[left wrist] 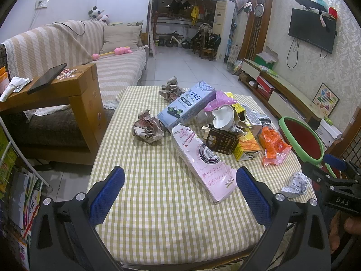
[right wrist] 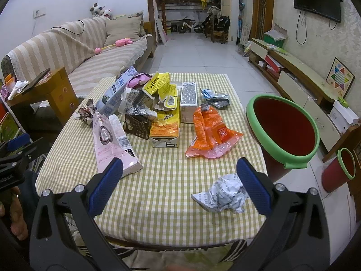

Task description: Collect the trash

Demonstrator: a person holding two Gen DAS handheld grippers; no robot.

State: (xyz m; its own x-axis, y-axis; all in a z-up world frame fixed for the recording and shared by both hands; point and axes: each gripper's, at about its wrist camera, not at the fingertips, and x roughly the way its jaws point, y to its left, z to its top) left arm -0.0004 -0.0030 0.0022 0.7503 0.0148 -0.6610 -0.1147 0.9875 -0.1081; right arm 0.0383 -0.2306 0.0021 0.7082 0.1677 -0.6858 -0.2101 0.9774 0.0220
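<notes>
Left gripper (left wrist: 180, 194): jaws spread wide, empty, above checked tablecloth (left wrist: 158, 214); pink carton (left wrist: 200, 158) at 1 o'clock, its near end just beside the right finger.
Right gripper (right wrist: 179, 186): jaws wide, empty; crumpled white paper (right wrist: 222, 195) at 3 o'clock, against right finger.
Red bin, green rim (right wrist: 282, 122): 2 o'clock, off table edge.
Trash pile (right wrist: 158, 103): 12 o'clock.

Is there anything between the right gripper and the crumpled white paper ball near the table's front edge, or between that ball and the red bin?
Nothing visible. The right gripper is open, and the crumpled white paper ball lies on bare tablecloth beside its right finger. The red bin stands just off the table's right side; no other trash lies between.
</notes>
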